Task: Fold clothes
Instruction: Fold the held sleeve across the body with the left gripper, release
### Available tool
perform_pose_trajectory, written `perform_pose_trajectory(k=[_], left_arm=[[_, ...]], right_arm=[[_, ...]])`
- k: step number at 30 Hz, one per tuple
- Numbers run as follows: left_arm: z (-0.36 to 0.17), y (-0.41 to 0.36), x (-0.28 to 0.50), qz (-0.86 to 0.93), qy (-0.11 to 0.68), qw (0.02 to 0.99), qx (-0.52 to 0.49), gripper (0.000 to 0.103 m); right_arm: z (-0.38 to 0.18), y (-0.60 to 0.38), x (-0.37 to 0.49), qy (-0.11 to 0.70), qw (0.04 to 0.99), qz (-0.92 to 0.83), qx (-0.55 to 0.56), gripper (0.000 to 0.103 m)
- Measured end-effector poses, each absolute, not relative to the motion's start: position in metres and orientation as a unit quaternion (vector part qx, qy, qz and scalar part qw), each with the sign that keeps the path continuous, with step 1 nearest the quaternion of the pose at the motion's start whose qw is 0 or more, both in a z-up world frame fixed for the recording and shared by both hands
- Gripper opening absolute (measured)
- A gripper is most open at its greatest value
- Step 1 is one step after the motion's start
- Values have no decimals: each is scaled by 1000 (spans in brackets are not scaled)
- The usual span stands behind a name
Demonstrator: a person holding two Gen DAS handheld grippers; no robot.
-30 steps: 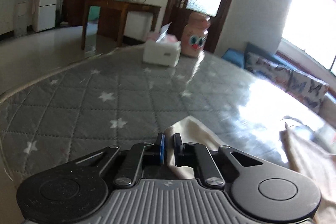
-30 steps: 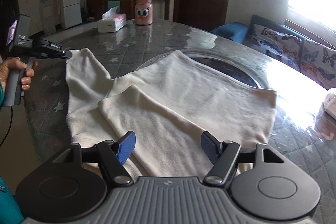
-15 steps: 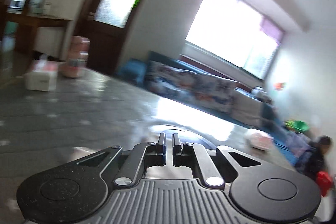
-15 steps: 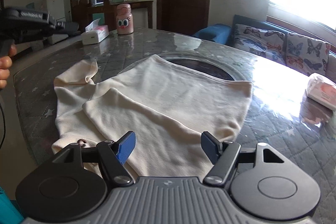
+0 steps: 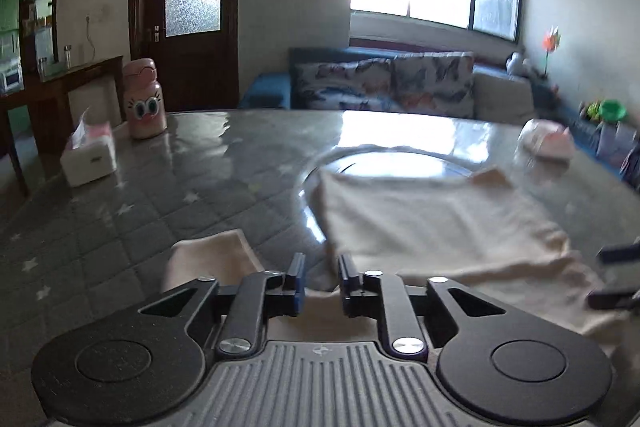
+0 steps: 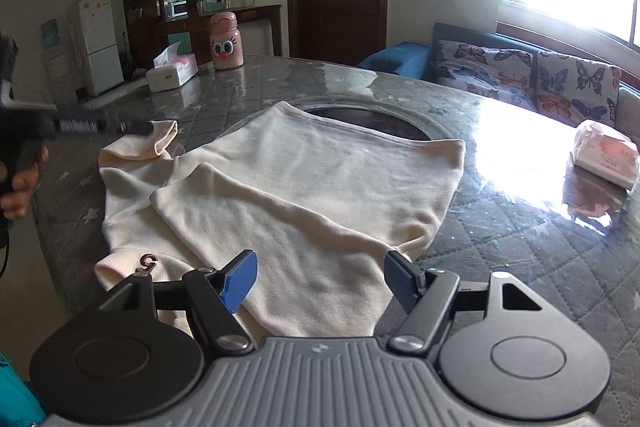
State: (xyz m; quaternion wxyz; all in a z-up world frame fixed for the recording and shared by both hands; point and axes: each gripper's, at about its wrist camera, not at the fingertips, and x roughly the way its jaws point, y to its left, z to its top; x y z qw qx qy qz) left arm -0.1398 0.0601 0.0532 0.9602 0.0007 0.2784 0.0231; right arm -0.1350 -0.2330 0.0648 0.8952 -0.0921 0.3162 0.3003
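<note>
While both tools gape, left tool, right tool, cream garment lies lengthwise away.

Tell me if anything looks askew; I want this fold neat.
Yes. The cream knit garment lies skewed: its far-left sleeve end is curled up beside the left gripper, and one folded panel crosses diagonally. The right gripper hovers open.
</note>
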Motion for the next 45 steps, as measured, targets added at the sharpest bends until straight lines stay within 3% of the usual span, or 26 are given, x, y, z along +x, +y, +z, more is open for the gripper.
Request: perform_pose_trajectory(k=[3, 10, 13, 17, 20, 34, 45], left_arm=[[43, 63, -136, 32, 283, 958, 26, 47], [26, 76, -128, 31, 297, 953, 54, 47], [23, 82, -124, 29, 301, 952, 49, 41], [22, 87, -125, 21, 296, 954, 38, 13], [33, 90, -130, 10, 284, 959, 7, 8], [116, 45, -149, -163, 198, 957, -138, 7], [94, 6, -151, -246, 234, 930, -142, 8]], right_arm=[[65, -229, -134, 318, 894, 302, -95, 72], [66, -220, -132, 321, 891, 302, -103, 72], [66, -217, -132, 323, 890, 302, -106, 72], [66, -216, -132, 325, 891, 299, -107, 72], [66, -216, -132, 324, 891, 300, -107, 72], [70, -235, -134, 312, 902, 285, -86, 72], [68, -256, -129, 317, 911, 254, -68, 72]])
